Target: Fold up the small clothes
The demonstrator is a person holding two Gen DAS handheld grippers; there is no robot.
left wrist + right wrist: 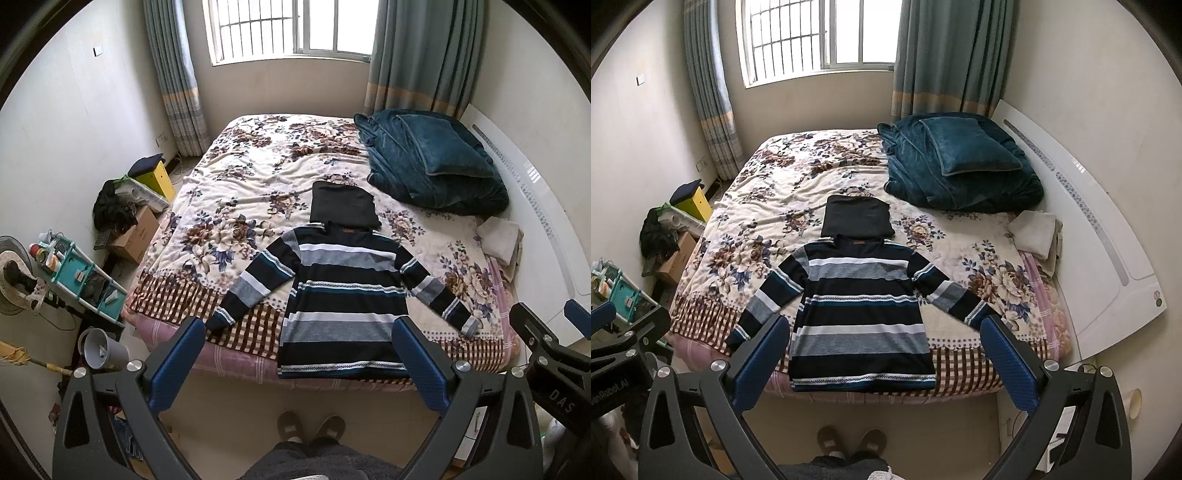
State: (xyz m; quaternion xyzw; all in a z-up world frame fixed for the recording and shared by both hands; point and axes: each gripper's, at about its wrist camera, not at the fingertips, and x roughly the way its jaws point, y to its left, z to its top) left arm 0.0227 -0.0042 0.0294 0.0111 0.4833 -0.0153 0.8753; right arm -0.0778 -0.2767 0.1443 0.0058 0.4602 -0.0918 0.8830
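Both claws – left gripper (299,354) & right gripper (884,354) – hang wide apart, empty. Striped sweater (862,317) lies flat at bed (964,373) edge – hem overhangs, so prob slides off w/ a careless tug.

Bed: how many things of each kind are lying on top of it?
Striped sweater: 1
Folded black garment: 1
Teal quilt: 1
Teal pillow: 1
Folded pale cloth stack: 1
Total: 5
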